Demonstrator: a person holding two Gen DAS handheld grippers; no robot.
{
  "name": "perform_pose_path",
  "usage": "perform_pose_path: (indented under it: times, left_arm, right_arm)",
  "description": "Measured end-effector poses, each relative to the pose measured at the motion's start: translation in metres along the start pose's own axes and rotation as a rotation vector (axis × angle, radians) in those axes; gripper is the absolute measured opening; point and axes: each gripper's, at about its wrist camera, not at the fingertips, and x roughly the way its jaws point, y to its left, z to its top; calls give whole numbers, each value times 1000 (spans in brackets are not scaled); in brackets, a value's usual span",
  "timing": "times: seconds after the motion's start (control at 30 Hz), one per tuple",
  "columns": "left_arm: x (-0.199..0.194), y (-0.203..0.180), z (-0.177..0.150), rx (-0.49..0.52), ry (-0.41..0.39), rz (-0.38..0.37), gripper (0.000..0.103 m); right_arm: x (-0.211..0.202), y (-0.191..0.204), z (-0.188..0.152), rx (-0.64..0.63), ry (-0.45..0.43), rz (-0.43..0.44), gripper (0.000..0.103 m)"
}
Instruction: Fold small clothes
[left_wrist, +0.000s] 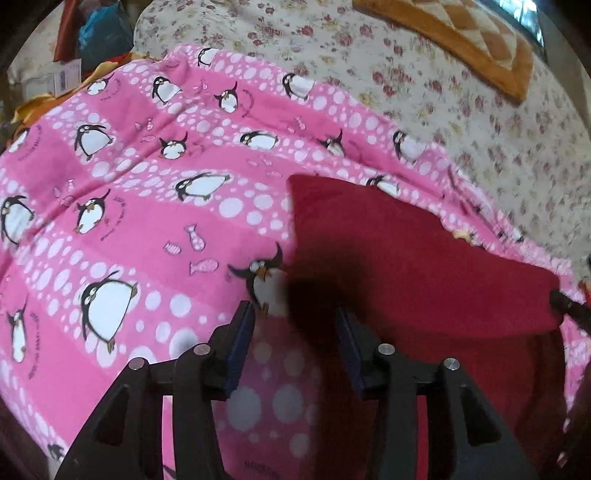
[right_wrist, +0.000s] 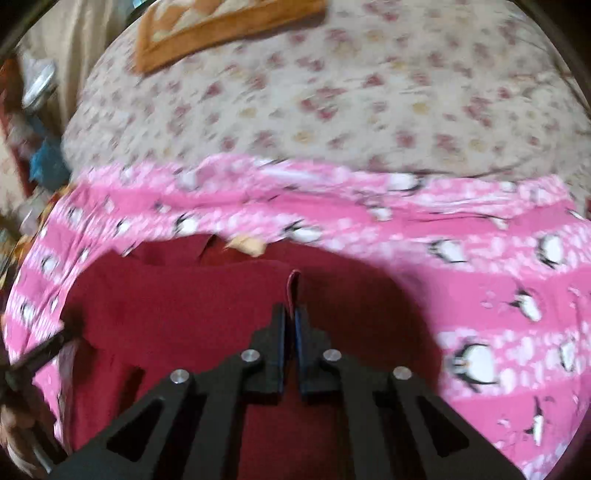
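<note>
Right wrist view showed my right gripper (right_wrist: 290, 325) pinched tight on a fold of one dark red cloth (right_wrist: 177, 299). It lay on one pink penguin blanket (right_wrist: 480, 266) over a flowery bed cover (right_wrist: 332, 103). My left gripper (left_wrist: 295, 332) hung partly open above its edge, holding nothing. One orange quilt (left_wrist: 480, 44) lay farther back.

Your left black two-finger tool (left_wrist: 295, 314) angles downward with its blue-padded jaws parted around nothing; your right black two-finger tool (right_wrist: 290, 314) angles downward, jaws pinched together on a fold of dark red cloth (right_wrist: 293, 284).
</note>
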Motion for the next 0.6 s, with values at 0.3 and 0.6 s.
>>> perform_pose_path:
  times: [0.3, 0.6]
  left_arm:
    - [-35, 3, 10, -63, -89, -39, 24]
    - [-12, -27, 34, 27, -63, 19, 24]
  right_arm:
    - [17, -26, -5, 21, 42, -106, 5]
    - [18, -23, 0, 20, 47, -105, 5]
